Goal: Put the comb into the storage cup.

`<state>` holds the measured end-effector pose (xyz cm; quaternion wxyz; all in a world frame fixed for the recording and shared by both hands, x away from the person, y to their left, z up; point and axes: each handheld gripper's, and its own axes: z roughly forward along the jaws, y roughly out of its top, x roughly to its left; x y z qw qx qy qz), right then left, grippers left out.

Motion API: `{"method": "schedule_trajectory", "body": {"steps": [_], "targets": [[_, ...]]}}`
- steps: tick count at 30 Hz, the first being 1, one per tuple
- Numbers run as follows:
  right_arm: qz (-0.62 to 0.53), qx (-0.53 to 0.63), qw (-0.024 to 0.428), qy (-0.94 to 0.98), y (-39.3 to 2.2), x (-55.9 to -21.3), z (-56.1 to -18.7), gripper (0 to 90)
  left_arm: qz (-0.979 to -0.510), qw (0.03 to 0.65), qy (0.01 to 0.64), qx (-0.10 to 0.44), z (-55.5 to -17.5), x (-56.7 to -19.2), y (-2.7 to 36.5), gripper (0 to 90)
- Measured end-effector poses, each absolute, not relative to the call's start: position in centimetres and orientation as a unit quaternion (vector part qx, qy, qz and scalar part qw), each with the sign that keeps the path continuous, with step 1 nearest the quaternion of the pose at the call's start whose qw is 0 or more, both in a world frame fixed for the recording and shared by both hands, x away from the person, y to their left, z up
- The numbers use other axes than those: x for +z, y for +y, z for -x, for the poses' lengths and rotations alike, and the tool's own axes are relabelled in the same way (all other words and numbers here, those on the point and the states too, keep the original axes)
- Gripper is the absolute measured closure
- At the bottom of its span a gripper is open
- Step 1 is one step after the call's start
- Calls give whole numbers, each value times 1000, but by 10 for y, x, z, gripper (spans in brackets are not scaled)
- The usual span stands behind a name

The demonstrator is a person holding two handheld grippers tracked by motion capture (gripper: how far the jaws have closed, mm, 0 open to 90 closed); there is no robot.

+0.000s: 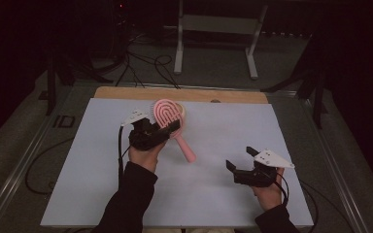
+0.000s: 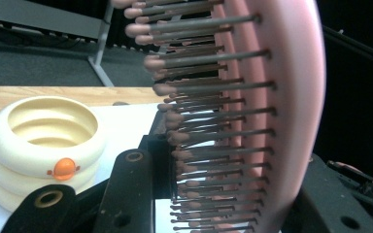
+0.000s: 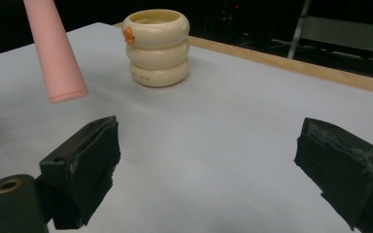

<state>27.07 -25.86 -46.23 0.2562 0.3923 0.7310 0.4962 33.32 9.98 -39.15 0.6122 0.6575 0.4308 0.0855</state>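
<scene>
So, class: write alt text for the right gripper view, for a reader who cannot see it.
A cream ribbed cup with an orange button stands on a white table beyond the open black jaws of the right hand-held gripper. The pink brush handle hangs at upper left, its end clear of the table.

You wear dark long sleeves that reach your wrists. Your left hand-held gripper (image 1: 167,127) is black with a grey three-cornered plate on top and a black cable trailing behind. Your right hand-held gripper (image 1: 241,159) matches it, with blocky black jaws padded in rough dark tape and brass-ringed holes in the arms.
</scene>
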Motion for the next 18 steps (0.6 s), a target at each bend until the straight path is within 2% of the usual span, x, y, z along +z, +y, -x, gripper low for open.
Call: {"method": "schedule_trajectory", "body": {"steps": [18], "targets": [[-397, 493, 265, 727, -264, -473, -266, 86, -655, 615, 430, 89, -337, -385, 111, 637]]}}
